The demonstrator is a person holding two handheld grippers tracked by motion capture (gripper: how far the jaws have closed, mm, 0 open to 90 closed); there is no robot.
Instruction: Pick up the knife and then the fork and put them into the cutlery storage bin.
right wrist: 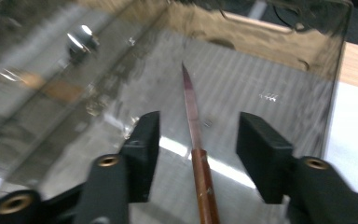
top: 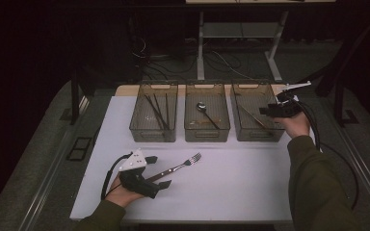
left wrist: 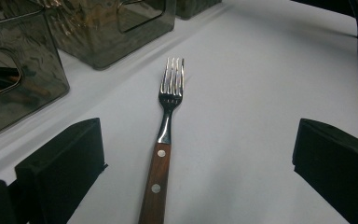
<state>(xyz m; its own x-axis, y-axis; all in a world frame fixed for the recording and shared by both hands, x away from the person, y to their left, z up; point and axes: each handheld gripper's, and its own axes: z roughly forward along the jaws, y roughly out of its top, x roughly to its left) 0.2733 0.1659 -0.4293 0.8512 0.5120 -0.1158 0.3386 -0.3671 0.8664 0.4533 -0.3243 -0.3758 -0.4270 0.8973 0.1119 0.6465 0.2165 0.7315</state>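
A fork [top: 176,167] with a wooden handle lies on the white table [top: 231,187], tines toward the bins. My left gripper [top: 159,172] rests low at the front left. It is open, one jaw on each side of the fork [left wrist: 164,140] handle, neither touching it. My right gripper [top: 266,111] hangs over the right bin [top: 255,136] at its right rim. In the right gripper view, a knife [right wrist: 193,116] with a brown handle lies on the bin floor between my right gripper's [right wrist: 200,123] parted jaws, with a gap on both sides.
Three clear smoky bins stand in a row at the table's back. The left bin [top: 153,137] holds dark chopsticks [top: 156,110], the middle bin [top: 207,137] a spoon [top: 203,108]. A cable trails from each gripper. Table legs and cables lie on the floor behind.
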